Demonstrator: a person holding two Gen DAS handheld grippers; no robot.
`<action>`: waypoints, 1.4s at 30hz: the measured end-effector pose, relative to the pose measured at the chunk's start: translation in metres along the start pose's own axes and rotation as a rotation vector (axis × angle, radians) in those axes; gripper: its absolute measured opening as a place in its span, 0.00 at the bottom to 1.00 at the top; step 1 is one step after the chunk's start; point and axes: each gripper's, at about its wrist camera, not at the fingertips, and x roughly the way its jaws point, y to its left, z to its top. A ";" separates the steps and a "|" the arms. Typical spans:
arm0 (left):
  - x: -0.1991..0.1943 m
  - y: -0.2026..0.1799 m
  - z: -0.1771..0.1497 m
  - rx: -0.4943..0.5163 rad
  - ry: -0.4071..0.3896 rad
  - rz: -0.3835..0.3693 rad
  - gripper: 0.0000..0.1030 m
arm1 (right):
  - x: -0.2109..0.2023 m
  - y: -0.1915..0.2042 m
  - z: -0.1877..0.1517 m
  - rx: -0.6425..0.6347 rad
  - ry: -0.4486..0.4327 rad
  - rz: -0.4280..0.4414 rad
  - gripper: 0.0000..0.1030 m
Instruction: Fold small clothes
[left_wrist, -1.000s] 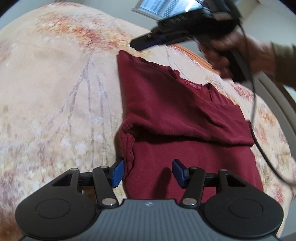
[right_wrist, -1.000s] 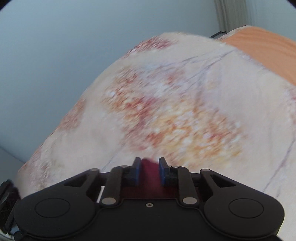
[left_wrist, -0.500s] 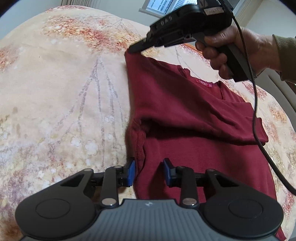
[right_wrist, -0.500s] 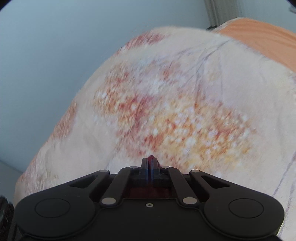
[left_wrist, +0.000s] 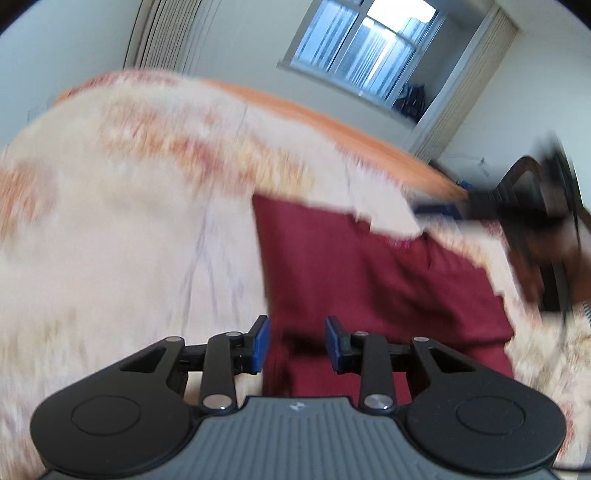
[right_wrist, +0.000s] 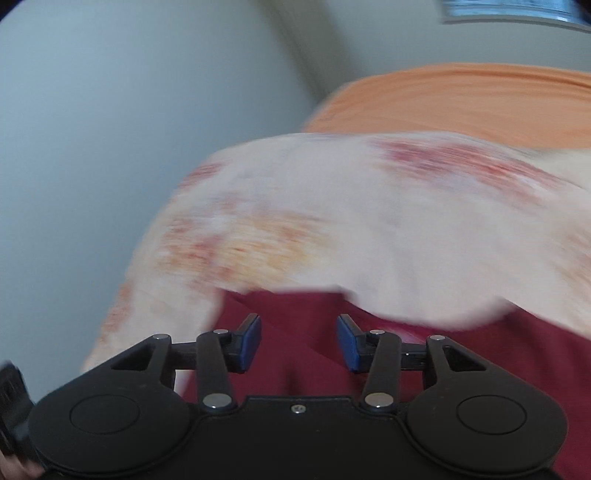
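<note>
A dark red shirt (left_wrist: 369, 277) lies spread on the floral blanket (left_wrist: 129, 221). My left gripper (left_wrist: 297, 343) hovers over the shirt's near left edge. Its blue pads stand apart with that edge between them, and I see no pinch on the cloth. The right gripper (left_wrist: 432, 212) shows as a dark blur in a hand at the shirt's far right. In the right wrist view the right gripper (right_wrist: 298, 341) has its jaws opening over the red shirt (right_wrist: 480, 362), and its pads are clear of the cloth. Both views are smeared by motion.
The blanket (right_wrist: 332, 221) covers a bed, with an orange sheet (right_wrist: 461, 99) along its far side. Beyond the bed are a pale wall and a window (left_wrist: 362, 55). A cable hangs from the right gripper.
The right gripper was shut on a corner of red cloth, has let it go and has swung across to the shirt's right. The left gripper's jaws narrowed, then it rose and tipped upward.
</note>
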 end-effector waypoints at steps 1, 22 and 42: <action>0.005 -0.002 0.009 0.008 -0.007 -0.009 0.34 | -0.019 -0.022 -0.013 0.048 -0.008 -0.055 0.47; 0.135 -0.054 0.011 0.227 0.245 0.100 0.20 | -0.095 -0.151 -0.110 0.251 0.072 -0.394 0.20; 0.089 -0.079 -0.001 0.264 0.255 0.100 0.64 | -0.108 -0.049 -0.125 0.078 0.040 -0.216 0.68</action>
